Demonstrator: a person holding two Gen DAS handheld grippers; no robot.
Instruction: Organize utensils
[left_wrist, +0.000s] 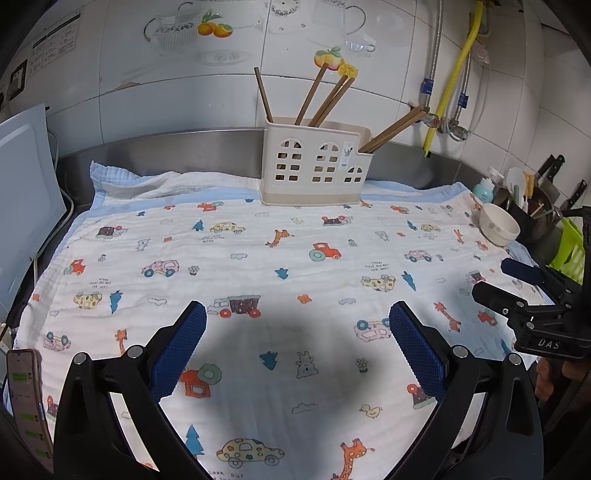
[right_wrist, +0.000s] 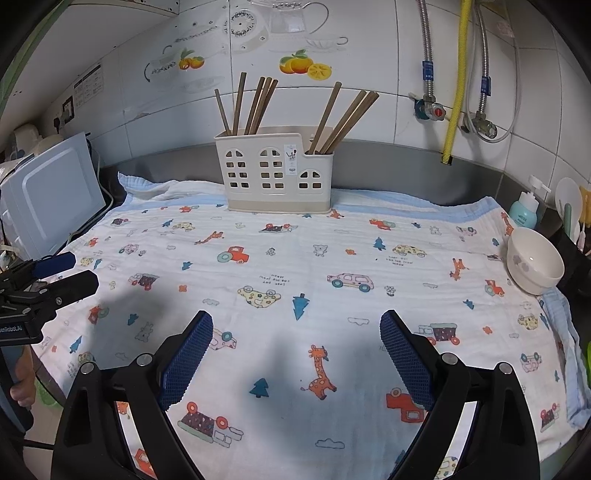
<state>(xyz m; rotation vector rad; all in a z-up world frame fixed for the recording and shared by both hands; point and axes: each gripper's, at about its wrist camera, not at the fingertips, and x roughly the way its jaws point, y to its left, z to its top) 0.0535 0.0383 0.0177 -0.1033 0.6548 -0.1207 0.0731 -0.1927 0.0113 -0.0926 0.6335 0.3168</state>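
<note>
left gripper (left_wrist: 297, 347) spread wide, empty | right gripper (right_wrist: 296, 356) spread wide, empty | chopsticks (right_wrist: 255, 105) upright in cream holder (right_wrist: 275, 177) at rear of printed cloth (right_wrist: 295, 280), apparently two compartments | bowl (right_wrist: 533, 260) far right

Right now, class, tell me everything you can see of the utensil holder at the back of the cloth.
The utensil holder is cream plastic, shaped like a house front with arched and square window cut-outs and a darker beige base. A small label sits on its front. It stands upright on the printed cloth, near the steel back edge. It has a taller section and a lower right section; brown chopsticks lean in both. Neither gripper touches it.
</note>
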